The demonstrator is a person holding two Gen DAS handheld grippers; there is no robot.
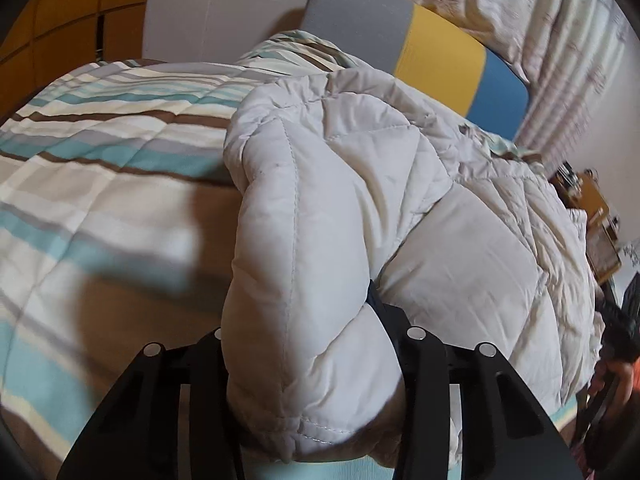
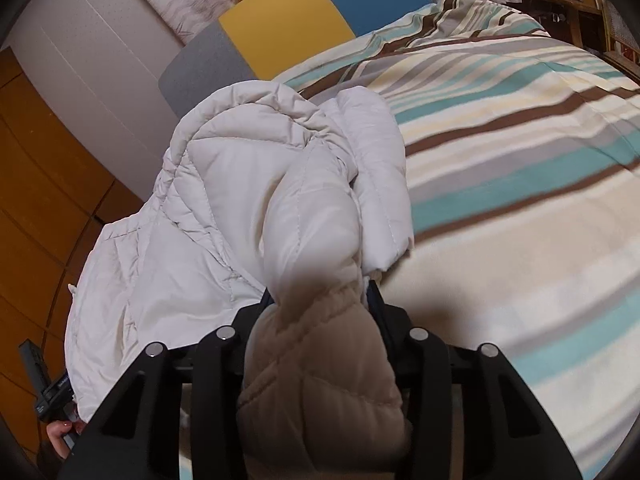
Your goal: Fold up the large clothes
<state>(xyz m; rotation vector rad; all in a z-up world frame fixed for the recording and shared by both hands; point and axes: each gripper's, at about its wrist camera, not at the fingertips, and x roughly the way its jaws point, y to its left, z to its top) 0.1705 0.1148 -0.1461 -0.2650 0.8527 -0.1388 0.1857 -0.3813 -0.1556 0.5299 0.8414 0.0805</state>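
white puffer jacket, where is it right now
The white puffer jacket is bunched in both claws above the striped bedspread, with the grey, yellow and blue headboard behind it; in both wrist views it fills the centre.

both tongs [image 1: 304, 360] [image 2: 320, 360] are matte black plastic with round silver studs on top.
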